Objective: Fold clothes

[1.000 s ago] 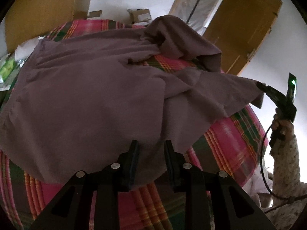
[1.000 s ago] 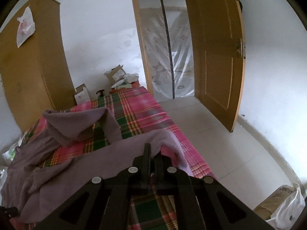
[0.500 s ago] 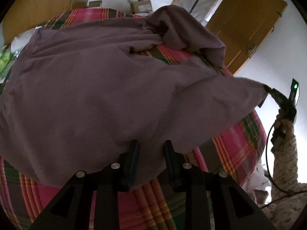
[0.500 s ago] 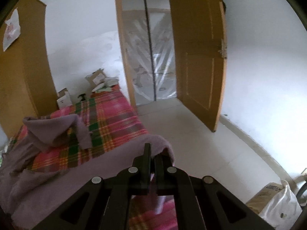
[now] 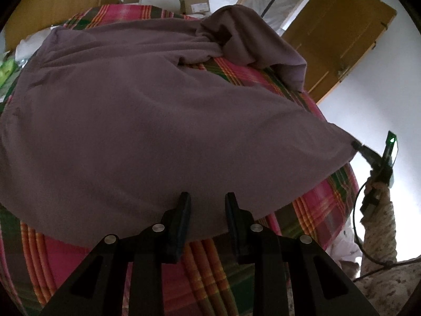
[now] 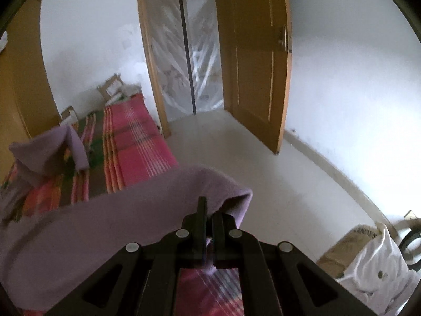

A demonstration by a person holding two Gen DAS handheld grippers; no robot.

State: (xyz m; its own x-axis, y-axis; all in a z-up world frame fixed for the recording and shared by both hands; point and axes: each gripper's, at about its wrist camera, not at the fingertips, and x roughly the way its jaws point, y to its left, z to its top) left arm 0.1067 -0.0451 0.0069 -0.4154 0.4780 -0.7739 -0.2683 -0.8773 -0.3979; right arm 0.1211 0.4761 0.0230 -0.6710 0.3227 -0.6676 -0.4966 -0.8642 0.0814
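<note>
**Left wrist view: purple garment spread wide, one corner pulled off the bed's edge**

Left wrist view showed my left gripper (image 5: 206, 205) with its jaws apart, holding nothing, poised over the near hem of the purple garment (image 5: 158, 121). That garment covered most of the plaid bed (image 5: 323, 210), with bare plaid showing along the near edge and the right side. A bunched fold sat at the far end, near the cardboard boxes (image 5: 196, 4) by the wall. At the right, my right gripper (image 5: 355, 146) showed from the side, pinching the garment's corner out past the bed's edge, with my hand (image 5: 380, 184) and a knitted sleeve (image 5: 379, 231) behind it.

From the right wrist view, my right gripper (image 6: 209, 208) was clamped on the purple garment (image 6: 105, 223), the cloth folding over the jaws and hanging down between them. Only this view showed the open room: pale floor (image 6: 263, 163) beside the bed (image 6: 136, 142), an open wooden door (image 6: 257, 60) with a plastic curtain (image 6: 189, 52) in the doorway, and a white bag (image 6: 381, 271) at the lower right. A wardrobe (image 6: 23, 79) stood at the left.
</note>
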